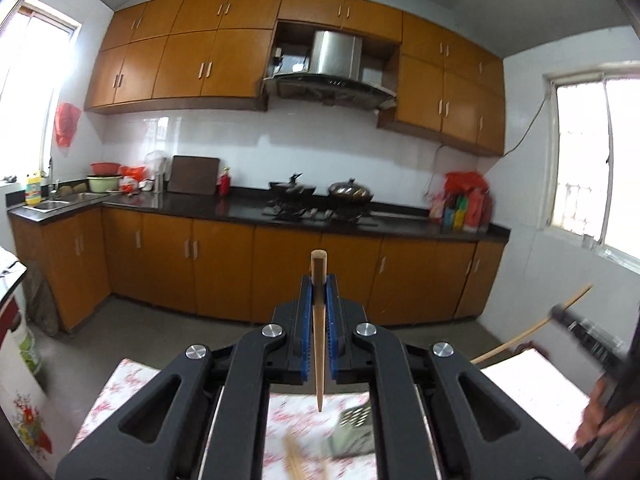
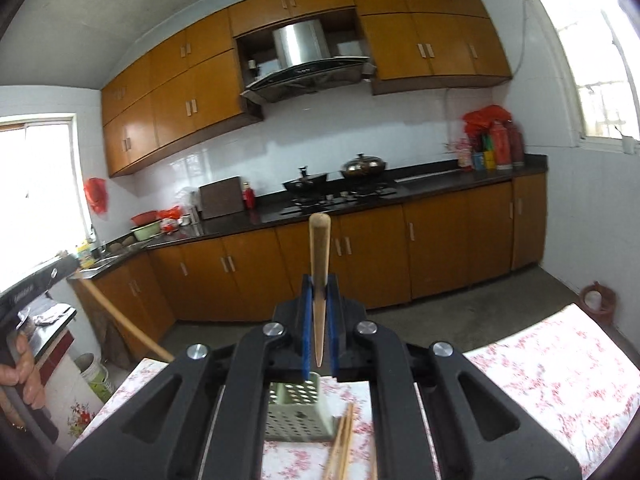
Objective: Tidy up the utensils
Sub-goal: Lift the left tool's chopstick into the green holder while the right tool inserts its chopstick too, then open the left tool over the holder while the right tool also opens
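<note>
Black linkage arms fill the bottom of both wrist views, and between them each pair of tongs pinches a single wooden chopstick. Left tongs have their blue pads pressed against the left chopstick, which stands nearly upright in the view, blunt end up and tapered tip pointing down toward the table. Right tongs grip the right chopstick the same way — thick rounded end above the pads, narrow tip below them.

Under the tongs lies a floral tablecloth in white and pink. On it stands a pale green perforated utensil holder, seen clearly from the right wrist directly below the held tip; from the left wrist it is blurred and partly hidden behind the linkage. Just beside the holder, several loose chopsticks rest on the cloth, their ends running out of the bottom of the view.

Each camera also catches the other side at its edge — a slanted stick and a hand on a dark handle, blurred.

Beyond the table stretches a kitchen with orange cabinets, a dark countertop, a steel range hood and two woks on the stove.
</note>
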Demonstrator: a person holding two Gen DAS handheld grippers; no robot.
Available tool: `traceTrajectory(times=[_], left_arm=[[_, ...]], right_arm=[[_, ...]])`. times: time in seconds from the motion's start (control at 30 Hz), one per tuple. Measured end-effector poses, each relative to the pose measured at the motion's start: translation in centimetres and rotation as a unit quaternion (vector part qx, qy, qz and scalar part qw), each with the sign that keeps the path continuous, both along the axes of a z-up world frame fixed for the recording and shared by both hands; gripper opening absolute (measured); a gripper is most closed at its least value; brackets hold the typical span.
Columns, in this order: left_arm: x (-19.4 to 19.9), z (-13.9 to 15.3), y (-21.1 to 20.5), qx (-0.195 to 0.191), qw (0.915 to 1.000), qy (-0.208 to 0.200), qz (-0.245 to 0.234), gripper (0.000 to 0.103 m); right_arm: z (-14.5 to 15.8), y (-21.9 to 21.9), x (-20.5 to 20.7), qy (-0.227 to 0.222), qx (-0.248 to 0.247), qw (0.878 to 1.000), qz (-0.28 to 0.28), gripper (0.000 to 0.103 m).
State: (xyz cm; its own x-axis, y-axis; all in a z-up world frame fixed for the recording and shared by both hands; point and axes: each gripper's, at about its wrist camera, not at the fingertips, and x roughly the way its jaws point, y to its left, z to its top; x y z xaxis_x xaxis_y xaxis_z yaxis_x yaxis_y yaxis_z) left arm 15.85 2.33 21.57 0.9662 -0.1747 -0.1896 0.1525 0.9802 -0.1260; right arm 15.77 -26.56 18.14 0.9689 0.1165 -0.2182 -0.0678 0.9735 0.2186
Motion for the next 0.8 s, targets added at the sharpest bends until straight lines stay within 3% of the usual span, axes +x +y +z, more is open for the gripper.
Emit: traceTrajectory(times=[0.2,0.57,0.8], left_arm=[[1.4,-1.3,-1.9,-0.025,0.9994,0.013,-0.021,0.007],[5.1,-8.4,-3.8,-0.032,0.9938,0.104,-0.025,0.007],[4.7,-8.9,-3.8,-0.026,0.9930,0.113,-0.020,0.007]], right_arm=[[-0.8,2.0,1.1,0.019,-0.008,0.999,0.029,0.008],[-6.1,4.2,4.5,0.088,-0.030,0.995,0.040,0.008],[-7.8,3.7,5.3,0.104,-0.019,0.994,0.024,0.013]])
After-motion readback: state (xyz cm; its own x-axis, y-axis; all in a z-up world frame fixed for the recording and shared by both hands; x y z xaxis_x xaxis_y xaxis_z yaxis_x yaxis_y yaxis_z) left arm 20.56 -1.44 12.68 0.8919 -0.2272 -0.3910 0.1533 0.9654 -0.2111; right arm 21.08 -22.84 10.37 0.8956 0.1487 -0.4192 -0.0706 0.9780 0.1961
